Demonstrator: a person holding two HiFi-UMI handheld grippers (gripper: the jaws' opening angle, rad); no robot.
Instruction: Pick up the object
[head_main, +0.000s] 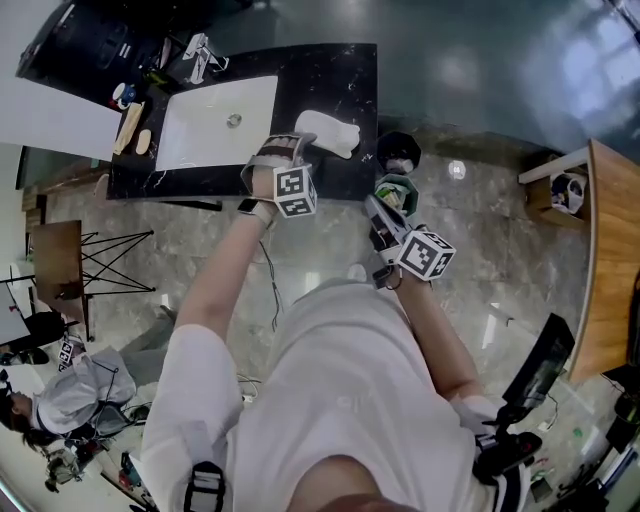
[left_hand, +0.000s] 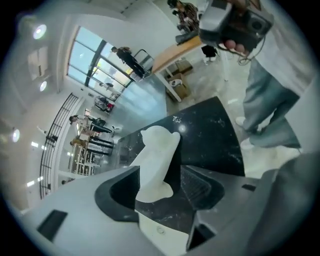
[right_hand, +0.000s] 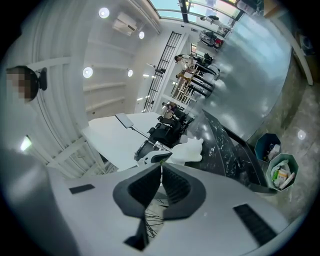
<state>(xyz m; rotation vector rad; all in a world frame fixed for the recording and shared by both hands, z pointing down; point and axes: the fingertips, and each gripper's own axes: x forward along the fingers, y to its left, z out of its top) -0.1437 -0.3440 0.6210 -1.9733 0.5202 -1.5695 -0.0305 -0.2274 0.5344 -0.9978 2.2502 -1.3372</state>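
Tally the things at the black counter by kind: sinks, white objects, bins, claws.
Sink: 1
White object: 1
Bins: 2 (dark bin, green bin)
Claws: 2 (left claw, right claw)
Total: 6

The object (head_main: 327, 133), a plain white matte piece with a flared, rounded base and a lumpy, notched far end, was seen laid lengthwise on the black marbled counter (head_main: 345, 75), just right of the white sink (head_main: 200, 130). Its base end was found between the spread jaws of the left gripper (left_hand: 160, 170). No pad was seen pressed on it, and nothing else was seen touching or covering it.
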